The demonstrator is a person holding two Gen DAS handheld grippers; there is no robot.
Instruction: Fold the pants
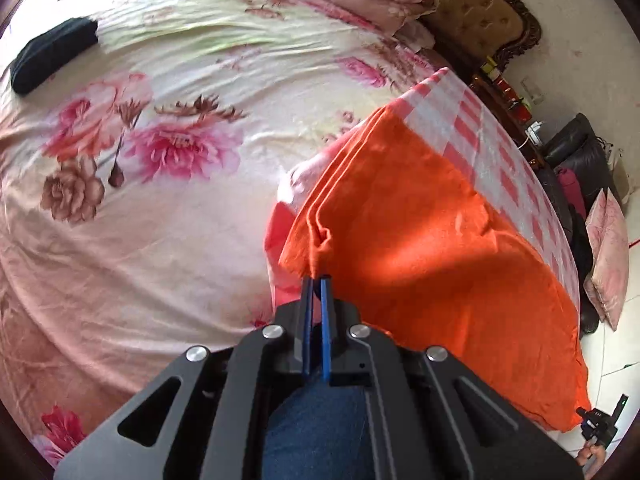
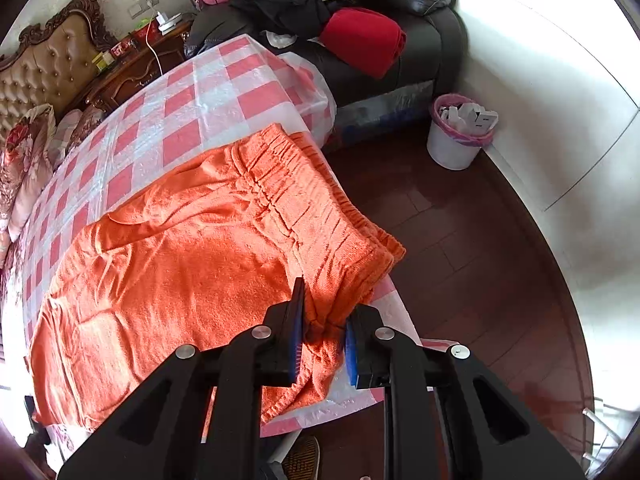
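Two grippers gripping orange pants (image 2: 192, 264) on a checked cloth (image 2: 160, 120).
Left view: left gripper (image 1: 318, 280) is pinching the leg hems. Right view: right gripper (image 2: 324, 308) is straddling the waistband corner, unclenched; closing seems next, then folding.

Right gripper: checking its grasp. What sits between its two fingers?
In the right wrist view, the right gripper stands open, and a bunched corner of the orange pants, near the elastic waistband, lies between its fingers.
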